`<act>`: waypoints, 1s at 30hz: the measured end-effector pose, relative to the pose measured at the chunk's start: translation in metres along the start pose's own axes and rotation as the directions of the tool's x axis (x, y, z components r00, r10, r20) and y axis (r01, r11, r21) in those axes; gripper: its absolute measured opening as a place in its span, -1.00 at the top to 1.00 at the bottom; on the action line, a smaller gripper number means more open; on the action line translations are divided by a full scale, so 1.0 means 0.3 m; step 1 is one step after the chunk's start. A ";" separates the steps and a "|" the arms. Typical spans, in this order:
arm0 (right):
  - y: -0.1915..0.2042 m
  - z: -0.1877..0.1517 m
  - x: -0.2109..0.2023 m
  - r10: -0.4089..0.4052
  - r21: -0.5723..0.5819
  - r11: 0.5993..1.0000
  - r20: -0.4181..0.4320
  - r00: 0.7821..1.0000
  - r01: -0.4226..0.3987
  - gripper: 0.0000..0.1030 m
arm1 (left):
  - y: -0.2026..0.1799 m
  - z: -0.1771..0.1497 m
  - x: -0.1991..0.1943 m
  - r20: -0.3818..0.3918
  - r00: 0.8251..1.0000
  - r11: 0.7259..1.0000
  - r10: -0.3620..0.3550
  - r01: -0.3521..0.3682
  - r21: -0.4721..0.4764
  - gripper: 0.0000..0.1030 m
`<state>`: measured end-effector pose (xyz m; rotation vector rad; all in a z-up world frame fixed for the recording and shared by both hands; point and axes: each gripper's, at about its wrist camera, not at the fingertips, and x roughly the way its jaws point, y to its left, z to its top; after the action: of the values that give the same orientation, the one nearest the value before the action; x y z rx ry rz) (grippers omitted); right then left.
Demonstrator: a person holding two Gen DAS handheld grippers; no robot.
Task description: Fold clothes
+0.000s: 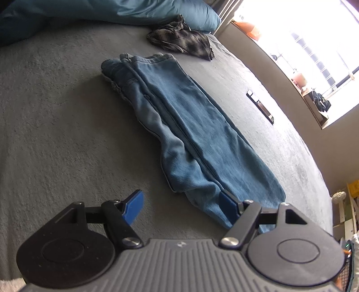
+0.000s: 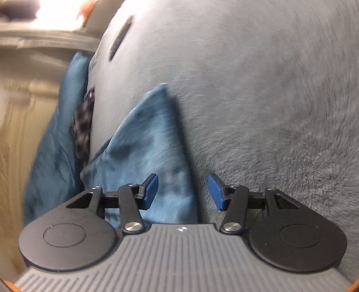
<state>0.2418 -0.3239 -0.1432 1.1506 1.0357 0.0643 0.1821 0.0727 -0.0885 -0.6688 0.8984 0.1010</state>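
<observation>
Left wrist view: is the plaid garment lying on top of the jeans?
No, the plaid garment lies crumpled beyond the jeans, with grey blanket between them.

A bedroom in a home. A bed [image 1: 56, 125] covered with a grey plush blanket fills both views, with teal pillows [image 1: 157, 11] at its head, folded blue jeans [image 1: 190, 125] and a crumpled plaid garment [image 1: 181, 39] lying on it. A bright window [image 1: 314, 49] with a cluttered sill [image 1: 314, 96] stands beside the bed, and a dark flat device [image 1: 260, 105] rests on the blanket.
</observation>
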 end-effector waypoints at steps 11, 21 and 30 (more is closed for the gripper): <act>-0.020 0.051 0.131 0.172 0.064 0.984 -0.119 0.978 -0.165 0.06 | 0.163 0.150 0.158 -0.018 0.998 0.976 -0.056 0.051 -0.212 -0.48; 0.034 0.072 0.236 0.260 0.047 0.965 -0.192 0.946 -0.256 0.78 | 0.101 0.203 0.270 -0.047 0.993 0.973 -0.112 0.100 -0.210 -0.50; 0.100 0.086 0.163 0.267 -0.075 0.956 -0.172 0.948 -0.283 0.89 | -0.051 0.176 0.312 -0.059 0.998 0.996 -0.023 0.018 -0.092 0.29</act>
<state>0.3005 -0.3027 -0.1508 1.2075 0.9942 0.4326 0.2832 0.0732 -0.1281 -0.7698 0.9485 0.1047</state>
